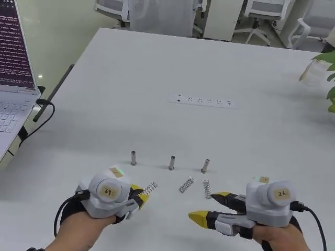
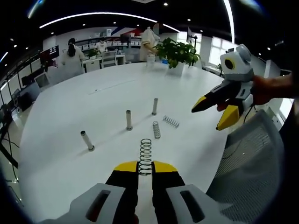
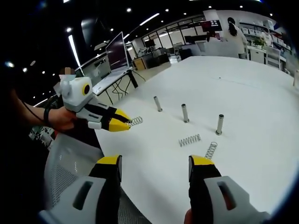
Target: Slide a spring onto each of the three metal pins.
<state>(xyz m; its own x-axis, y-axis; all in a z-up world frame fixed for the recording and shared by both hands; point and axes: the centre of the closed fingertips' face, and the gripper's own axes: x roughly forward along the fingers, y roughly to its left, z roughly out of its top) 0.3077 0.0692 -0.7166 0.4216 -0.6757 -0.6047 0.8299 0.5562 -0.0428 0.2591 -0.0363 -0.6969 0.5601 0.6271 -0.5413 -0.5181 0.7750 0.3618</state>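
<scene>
Three short metal pins stand upright in a row on the white table: left pin (image 1: 133, 158), middle pin (image 1: 171, 162), right pin (image 1: 205, 166). My left gripper (image 1: 142, 193) is shut on one end of a spring (image 1: 151, 187), which sticks out toward the pins; the same spring (image 2: 145, 155) rises from between the jaws in the left gripper view. Two loose springs lie near the pins: one (image 1: 186, 184) and another (image 1: 207, 189). My right gripper (image 1: 209, 207) hovers open at the front right, with nothing between its fingers.
A white power strip (image 1: 202, 101) lies across the middle of the table. An open laptop (image 1: 11, 78) with a cable sits at the left edge. A plant (image 1: 330, 73) and a clear container stand at the far right. Office chairs are beyond the table.
</scene>
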